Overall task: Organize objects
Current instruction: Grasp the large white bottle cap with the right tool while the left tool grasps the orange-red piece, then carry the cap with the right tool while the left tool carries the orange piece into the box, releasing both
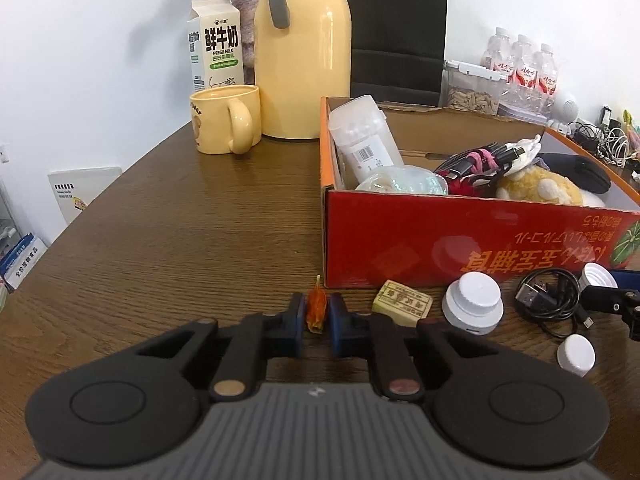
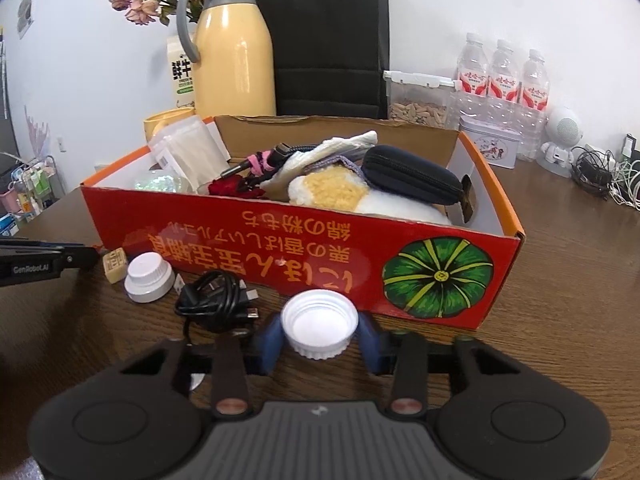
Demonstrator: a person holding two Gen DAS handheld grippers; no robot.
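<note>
While our left gripper (image 1: pixel 317 322) points down at the wooden table (image 1: pixel 180 240), its blue pads (image 1: pixel 298 320) are pinched on a small orange dried petal (image 1: pixel 316 312), which stands upright between them just above the tabletop. Ahead of this gripper and to its right sits the red cardboard box (image 1: pixel 460 240), holding a clear plastic jar (image 1: pixel 364 136), a bundle of cables and a yellow-and-white knitted toy (image 1: pixel 536 188). Just right of the fingertips we see a small tan block (image 1: pixel 402 306), then a white stepped cap (image 1: pixel 472 302), a coiled black cable (image 1: pixel 552 300) and a small white lid (image 1: pixel 576 356), all lying on the table before the box. Further ahead to the left stand a yellow mug (image 1: pixel 226 118), a milk carton (image 1: pixel 216 44) and a yellow thermos jug (image 1: pixel 302 52).

Our right gripper (image 2: pixel 319 336) has a white bottle cap (image 2: pixel 319 326), open side up, clamped between its blue fingers (image 2: pixel 270 340), each pad touching the ribbed rim. The box front (image 2: pixel 300 256) is directly ahead of it. To this gripper's left lie the black cable (image 2: pixel 216 300), the stepped cap (image 2: pixel 146 276) and the tan block (image 2: pixel 115 264), with the left gripper's black body beyond them at the frame edge.
</note>
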